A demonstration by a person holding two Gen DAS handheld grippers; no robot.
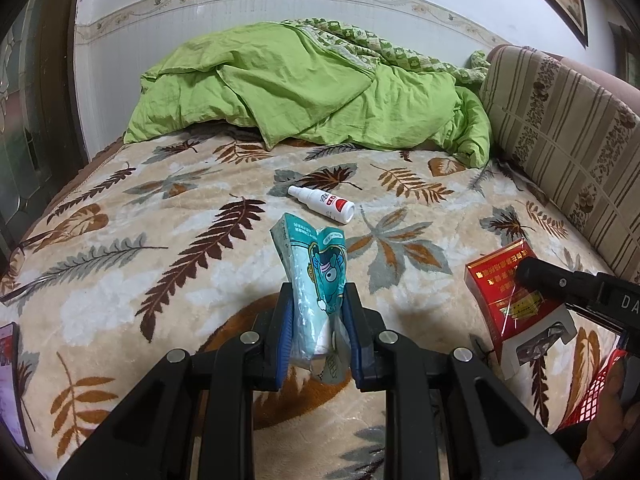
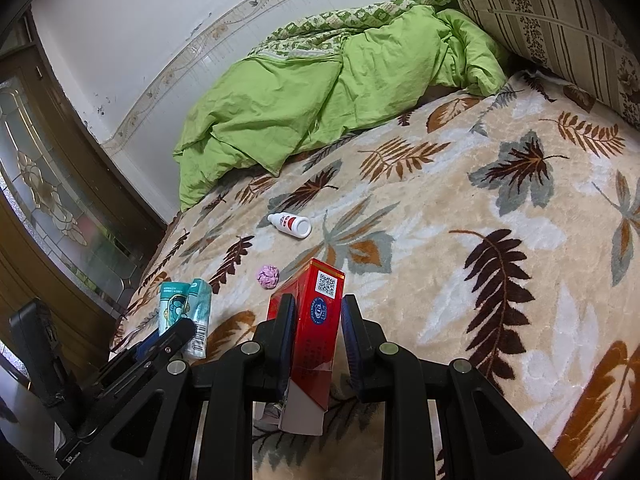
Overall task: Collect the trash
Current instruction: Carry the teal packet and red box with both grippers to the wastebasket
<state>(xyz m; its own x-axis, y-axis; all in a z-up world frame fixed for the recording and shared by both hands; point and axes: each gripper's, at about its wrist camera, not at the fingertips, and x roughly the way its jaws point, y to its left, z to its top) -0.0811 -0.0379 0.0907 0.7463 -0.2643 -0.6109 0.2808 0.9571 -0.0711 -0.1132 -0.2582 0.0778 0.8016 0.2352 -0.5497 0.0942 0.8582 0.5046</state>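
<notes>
My left gripper is shut on a crumpled teal wrapper and holds it above the leaf-patterned blanket; the wrapper also shows in the right wrist view. My right gripper is shut on a red cigarette box, also seen at the right of the left wrist view. A white spray bottle lies on its side on the blanket ahead, and it shows in the right wrist view too. A small crumpled pink paper ball lies on the blanket near the box.
A rumpled green duvet is heaped at the far end of the bed. A striped cushion lines the right side. A wooden door with patterned glass stands left of the bed. A red mesh item sits at the lower right.
</notes>
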